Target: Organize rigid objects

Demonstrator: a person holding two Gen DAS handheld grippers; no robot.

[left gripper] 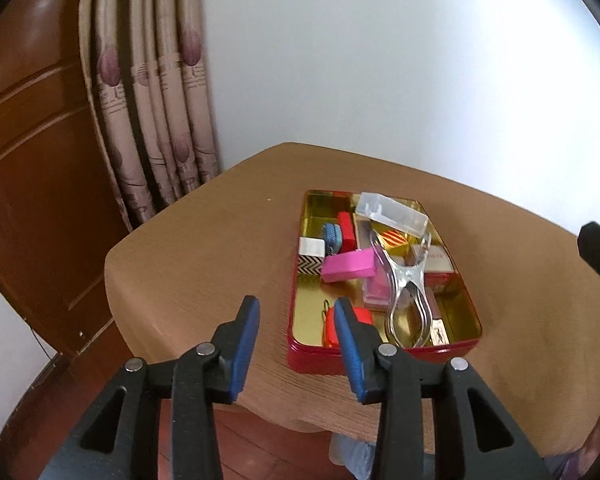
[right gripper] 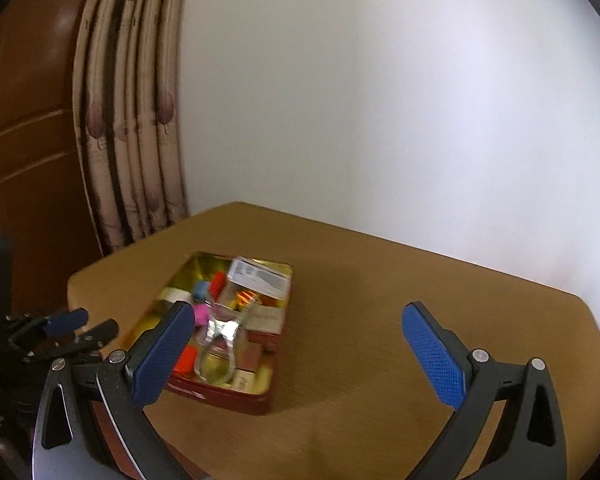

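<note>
I see a tan worktop point(left gripper: 188, 264) w/ rounded corners — behind it a plain white wall point(left gripper: 380, 60), a patterned beige curtain point(left gripper: 152, 100) at left, and a reddish-brown wooden door point(left gripper: 32, 140) beside that.

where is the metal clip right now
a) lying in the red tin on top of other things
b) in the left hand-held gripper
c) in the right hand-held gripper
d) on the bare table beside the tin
a: the metal clip lies across the small boxes inside the red tin, and both hand-held grippers, left and right, are open and empty.
</note>
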